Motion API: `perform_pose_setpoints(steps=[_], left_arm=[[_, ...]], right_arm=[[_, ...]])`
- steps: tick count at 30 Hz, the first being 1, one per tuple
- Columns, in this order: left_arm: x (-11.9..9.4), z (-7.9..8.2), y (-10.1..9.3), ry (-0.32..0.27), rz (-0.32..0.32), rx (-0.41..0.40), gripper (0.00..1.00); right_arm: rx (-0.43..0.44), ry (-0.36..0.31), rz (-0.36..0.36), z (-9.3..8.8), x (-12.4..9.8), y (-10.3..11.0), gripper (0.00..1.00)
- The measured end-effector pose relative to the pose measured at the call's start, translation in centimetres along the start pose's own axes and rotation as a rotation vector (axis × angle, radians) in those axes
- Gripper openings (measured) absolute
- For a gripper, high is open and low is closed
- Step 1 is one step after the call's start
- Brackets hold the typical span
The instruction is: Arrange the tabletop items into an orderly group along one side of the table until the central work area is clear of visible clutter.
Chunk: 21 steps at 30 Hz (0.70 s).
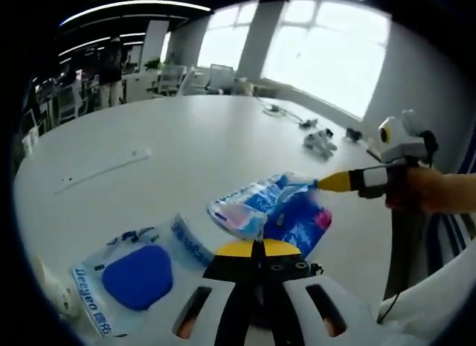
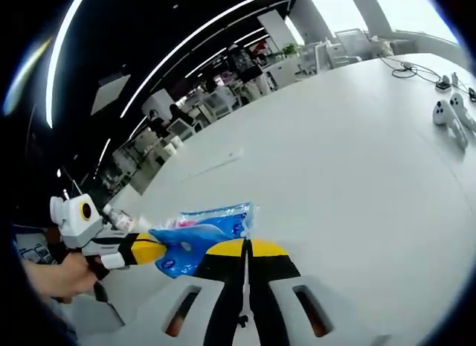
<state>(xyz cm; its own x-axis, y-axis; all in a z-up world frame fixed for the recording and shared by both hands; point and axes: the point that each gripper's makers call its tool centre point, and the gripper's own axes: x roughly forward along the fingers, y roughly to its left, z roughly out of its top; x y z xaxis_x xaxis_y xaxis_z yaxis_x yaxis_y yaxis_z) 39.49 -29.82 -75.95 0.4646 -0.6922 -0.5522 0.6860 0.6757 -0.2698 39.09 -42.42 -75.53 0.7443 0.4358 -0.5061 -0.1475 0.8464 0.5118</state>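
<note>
White table [image 1: 186, 145] bears a crinkled blue-pink packet [image 1: 271, 212]

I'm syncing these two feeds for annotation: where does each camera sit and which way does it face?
Left gripper view: rides the left gripper, facing across the white table toward windows; the right gripper and hand enter from the right.
Right gripper view: rides the right gripper, facing the office; the left gripper and hand enter from the left.
Shared: the blue-pink packet, gripped from both sides.

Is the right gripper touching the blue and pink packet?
Touching. In the left gripper view the right gripper comes in from the right, and its yellow tip meets the edge of the blue and pink packet.
</note>
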Motion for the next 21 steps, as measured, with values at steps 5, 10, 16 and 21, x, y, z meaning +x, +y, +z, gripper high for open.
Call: perform_pose_setpoints(steps=[5,10,16,21], left_arm=[[1.3,0.1,0.7,0.011,-0.002,-0.007,0.00],[2.5,0.1,1.1,0.022,-0.003,-0.009,0.00],[4.0,0.0,1.8,0.036,0.001,-0.020,0.00],[4.9,-0.1,2.3,0.049,0.004,-0.028,0.00]], right_arm=[[0.012,0.005,-0.005,0.0,0.6,-0.8,0.00],[0.017,0.007,-0.010,0.3,1.3,-1.5,0.00],[0.028,0.014,-0.014,0.5,2.5,-2.7,0.00],[0.019,0.025,-0.017,0.5,3.3,-3.3,0.00]])
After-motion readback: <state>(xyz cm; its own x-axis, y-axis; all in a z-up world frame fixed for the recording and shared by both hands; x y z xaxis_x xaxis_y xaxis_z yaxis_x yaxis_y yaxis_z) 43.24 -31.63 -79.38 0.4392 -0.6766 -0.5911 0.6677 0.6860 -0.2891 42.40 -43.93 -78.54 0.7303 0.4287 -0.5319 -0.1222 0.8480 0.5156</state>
